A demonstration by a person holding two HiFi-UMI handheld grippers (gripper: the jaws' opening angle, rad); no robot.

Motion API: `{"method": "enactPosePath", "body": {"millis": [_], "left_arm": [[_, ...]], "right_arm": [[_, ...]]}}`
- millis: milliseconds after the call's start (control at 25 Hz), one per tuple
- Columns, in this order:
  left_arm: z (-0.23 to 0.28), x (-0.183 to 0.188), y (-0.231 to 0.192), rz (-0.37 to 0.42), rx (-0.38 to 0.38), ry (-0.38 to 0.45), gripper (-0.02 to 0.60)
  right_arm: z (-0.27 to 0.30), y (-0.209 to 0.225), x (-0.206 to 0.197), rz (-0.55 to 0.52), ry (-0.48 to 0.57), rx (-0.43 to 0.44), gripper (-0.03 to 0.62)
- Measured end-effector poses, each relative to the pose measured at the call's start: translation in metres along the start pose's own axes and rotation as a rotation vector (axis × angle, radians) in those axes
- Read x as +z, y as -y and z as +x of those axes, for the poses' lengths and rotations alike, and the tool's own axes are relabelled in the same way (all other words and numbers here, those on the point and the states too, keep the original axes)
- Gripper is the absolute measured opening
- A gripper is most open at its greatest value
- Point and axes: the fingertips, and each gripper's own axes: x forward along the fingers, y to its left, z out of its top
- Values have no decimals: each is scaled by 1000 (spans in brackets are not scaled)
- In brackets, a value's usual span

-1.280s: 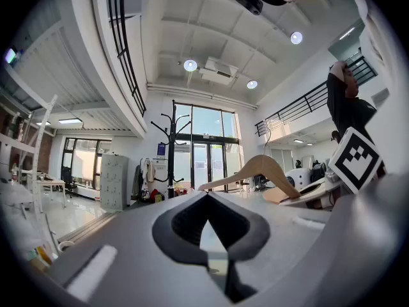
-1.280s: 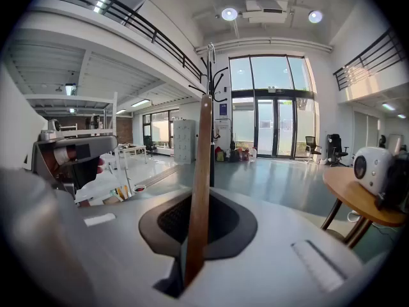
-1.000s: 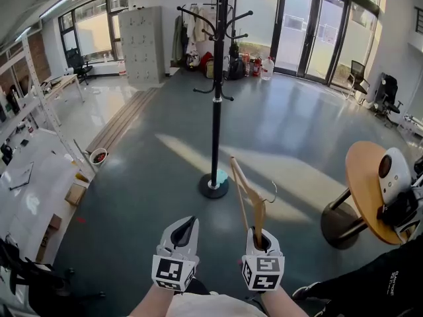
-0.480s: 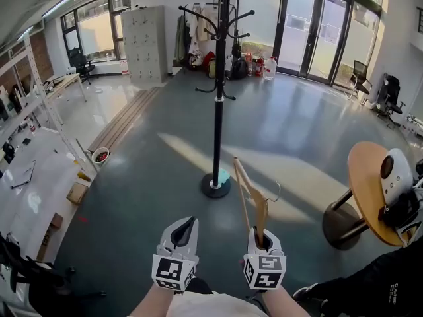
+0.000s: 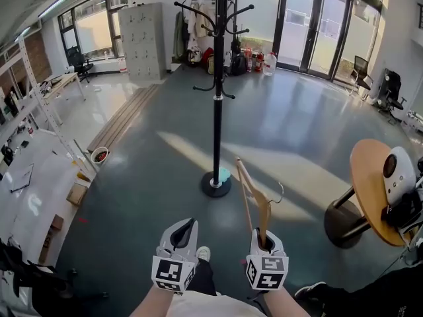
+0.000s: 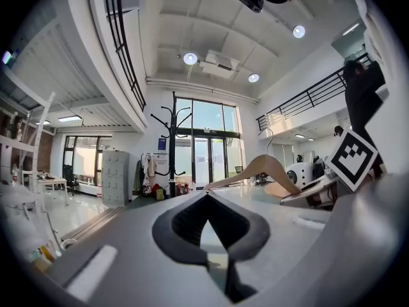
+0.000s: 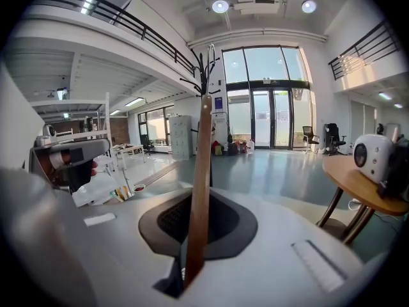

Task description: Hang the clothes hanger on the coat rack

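Observation:
A black coat rack (image 5: 217,98) stands on the grey floor ahead, and its round base (image 5: 216,185) is a short way beyond my grippers. My right gripper (image 5: 262,238) is shut on the lower end of a wooden clothes hanger (image 5: 254,200), which stands upright with its metal hook (image 5: 281,191) pointing right. In the right gripper view the hanger's wood (image 7: 199,190) rises between the jaws, and the coat rack (image 7: 206,75) shows behind it. My left gripper (image 5: 187,224) is shut with nothing in it. In the left gripper view the hanger (image 6: 259,168) is to the right and the coat rack (image 6: 172,152) lies ahead.
A round wooden table (image 5: 367,190) with a white device (image 5: 395,174) stands at the right. White workbenches and shelving (image 5: 30,177) line the left side. A grey locker cabinet (image 5: 140,41) and glass doors (image 5: 310,32) are at the back. A shoe (image 5: 203,253) shows between the grippers.
The right gripper and hanger have drifted slightly right. A shoe has come into view between the grippers. The coat rack sits a little higher in the view.

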Motion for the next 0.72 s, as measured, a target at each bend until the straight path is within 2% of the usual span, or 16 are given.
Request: {"method": "enactPosePath", "body": {"millis": [280,720], "left_arm": [[57,-7,-32,-28,-22,3,0],[192,8,-130,-32,-44,29,0]], "right_arm": [[52,12,12,8,-21,-35,37],[185,37,81,17,-18,-113,37]]}}
